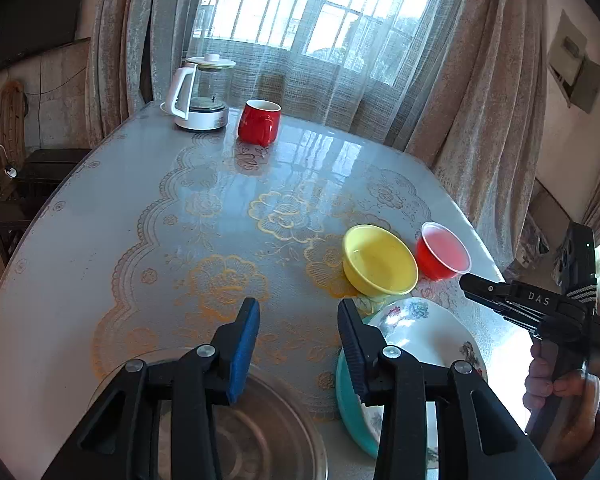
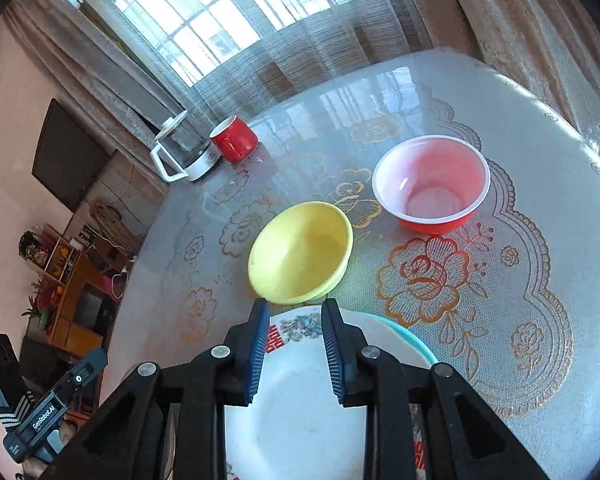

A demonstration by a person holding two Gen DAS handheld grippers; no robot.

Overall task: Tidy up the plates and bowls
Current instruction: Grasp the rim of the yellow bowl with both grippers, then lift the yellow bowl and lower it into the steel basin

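Note:
A white floral plate (image 2: 300, 412) lies on a teal plate (image 2: 410, 338) at the table's near edge; both also show in the left wrist view, the white plate (image 1: 428, 332) over the teal plate (image 1: 350, 404). A yellow bowl (image 2: 300, 254) and a red plastic bowl (image 2: 432, 184) stand beyond them. A clear glass plate (image 1: 268, 432) lies under my left gripper (image 1: 298, 320), which is open and empty. My right gripper (image 2: 295, 320) is open above the white plate, holding nothing.
A red mug (image 1: 259, 122) and a glass kettle on a white base (image 1: 200, 96) stand at the far side of the round table (image 1: 140, 220), near the curtained window. My right gripper's body (image 1: 540, 304) hovers at the table's right edge.

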